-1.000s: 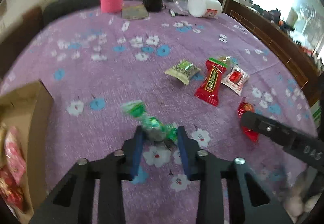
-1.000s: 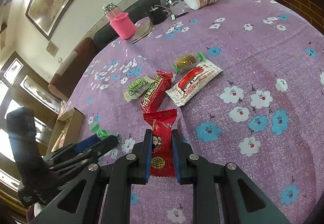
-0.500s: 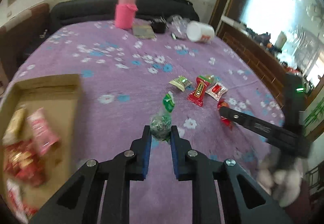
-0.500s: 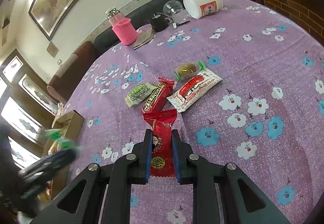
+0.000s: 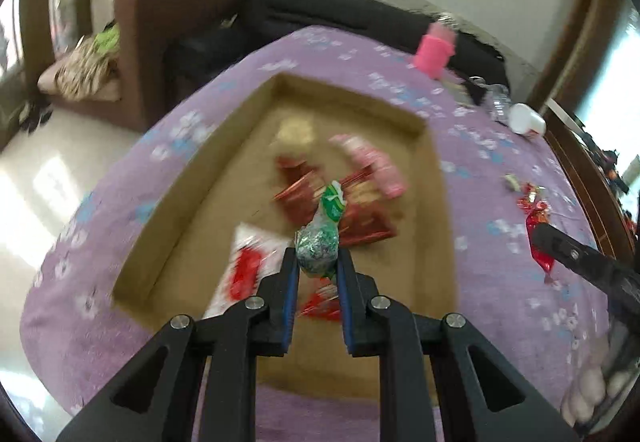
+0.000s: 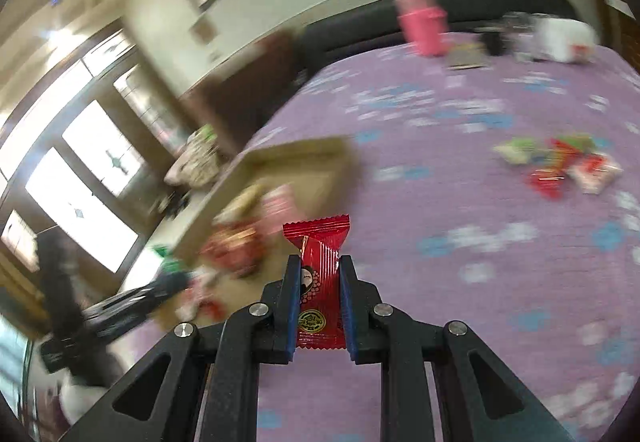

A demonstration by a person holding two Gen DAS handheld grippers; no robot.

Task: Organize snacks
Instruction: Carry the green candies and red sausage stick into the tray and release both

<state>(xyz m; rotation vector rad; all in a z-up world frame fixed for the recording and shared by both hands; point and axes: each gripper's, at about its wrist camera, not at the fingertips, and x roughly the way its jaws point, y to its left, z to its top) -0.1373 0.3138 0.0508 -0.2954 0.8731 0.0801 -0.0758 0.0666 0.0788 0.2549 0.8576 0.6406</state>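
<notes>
Overhead, crinkly green candy [image 5: 318, 250], open cardboard box [image 5: 434, 178], glossy red packet [image 6: 320, 282]

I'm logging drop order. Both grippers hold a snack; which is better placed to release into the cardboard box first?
Probably left. The left gripper holds the green candy directly over the cardboard box. The right gripper, clamping the red snack packet, looks beside the box, over the purple tablecloth.

No legible text is shown in either view. On the red snack packet [image 6: 320, 294], a small printed face and a round gold seal are seen in the right wrist view, but no characters can be made out. A red label patch on the white jar [image 6: 565, 39] is blurred beyond reading.
</notes>
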